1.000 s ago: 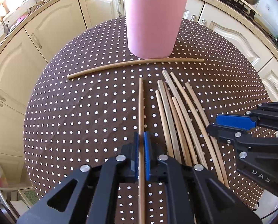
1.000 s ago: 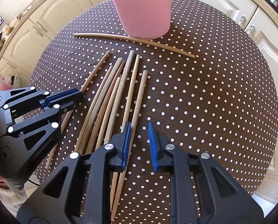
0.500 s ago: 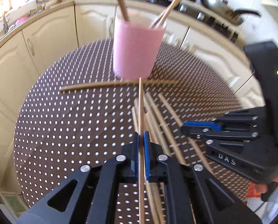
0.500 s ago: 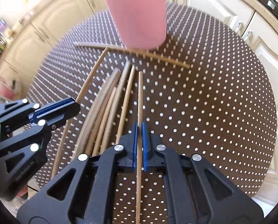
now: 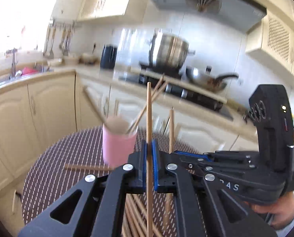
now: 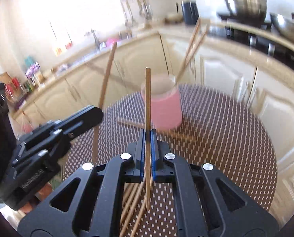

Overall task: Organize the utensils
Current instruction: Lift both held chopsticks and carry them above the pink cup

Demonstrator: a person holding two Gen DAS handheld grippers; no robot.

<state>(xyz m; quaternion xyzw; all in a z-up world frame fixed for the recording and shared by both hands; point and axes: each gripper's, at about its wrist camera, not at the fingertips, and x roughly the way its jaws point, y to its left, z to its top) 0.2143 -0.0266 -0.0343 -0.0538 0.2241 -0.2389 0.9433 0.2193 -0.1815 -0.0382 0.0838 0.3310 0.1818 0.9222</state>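
Note:
A pink cup (image 5: 118,146) with several wooden chopsticks in it stands on the brown dotted table (image 5: 54,167); it also shows in the right wrist view (image 6: 165,108). My left gripper (image 5: 150,148) is shut on a chopstick (image 5: 149,118) held upright above the table. My right gripper (image 6: 148,136) is shut on another chopstick (image 6: 147,98), also upright; it shows in the left wrist view (image 5: 192,156) with its chopstick (image 5: 171,130). The left gripper's body (image 6: 48,136) shows at the left of the right wrist view. Several loose chopsticks (image 6: 133,201) lie on the table below the grippers.
One chopstick (image 5: 87,166) lies crosswise at the cup's foot. Cream kitchen cabinets (image 5: 44,114) ring the round table. A stove with a steel pot (image 5: 168,51) and a pan stands behind. A sink (image 5: 14,73) is at the far left.
Both grippers have lifted and tilted up, each raising its chopstick from lying on the table to upright. One second ago the right gripper was open; it closed on its chopstick.

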